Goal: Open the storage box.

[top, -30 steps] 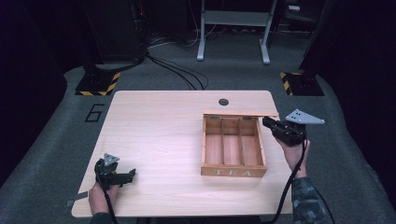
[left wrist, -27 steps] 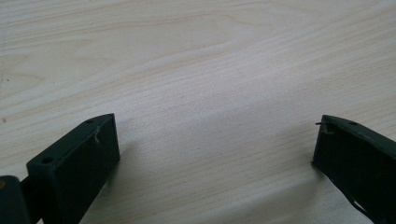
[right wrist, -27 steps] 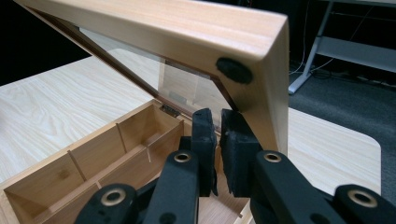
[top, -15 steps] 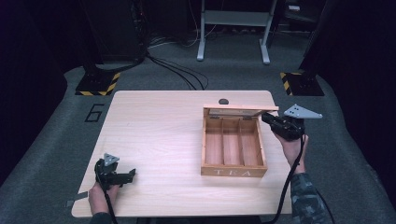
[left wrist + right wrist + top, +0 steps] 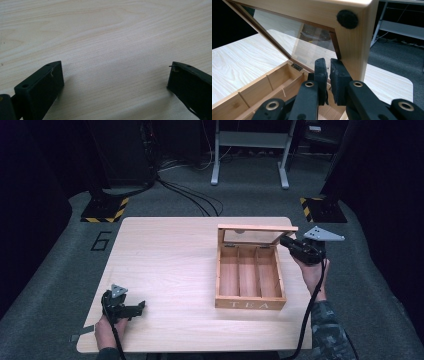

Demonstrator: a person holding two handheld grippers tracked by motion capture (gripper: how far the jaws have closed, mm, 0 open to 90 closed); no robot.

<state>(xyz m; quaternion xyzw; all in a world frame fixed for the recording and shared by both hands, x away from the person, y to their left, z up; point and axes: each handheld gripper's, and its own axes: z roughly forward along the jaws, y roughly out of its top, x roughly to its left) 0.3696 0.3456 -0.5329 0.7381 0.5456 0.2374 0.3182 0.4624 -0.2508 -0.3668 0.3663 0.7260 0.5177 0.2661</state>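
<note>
A wooden tea box (image 5: 250, 304) with three empty compartments stands on the right half of the table (image 5: 165, 250). Its glass-paned lid (image 5: 257, 227) is hinged at the far side and stands raised at a slant. My right gripper (image 5: 285, 241) is shut, with its tips against the lid's right corner from below. In the right gripper view the shut right gripper (image 5: 328, 62) sits under the lid frame (image 5: 352, 42), above the box (image 5: 249, 92), with nothing between its jaws. My left gripper (image 5: 142, 306) rests open near the table's front left. In its own view the left gripper (image 5: 115, 67) spans bare wood.
A black felt pad (image 5: 347, 18) marks the lid's corner. Beyond the table are a grey floor, cables (image 5: 195, 202), yellow-black striped bases (image 5: 105, 210) and a metal stand (image 5: 250, 160). The table's right edge runs close to the box.
The lid has swung further up from a low slant, and my right gripper has moved a little up and away with it. The left gripper has stayed put.
</note>
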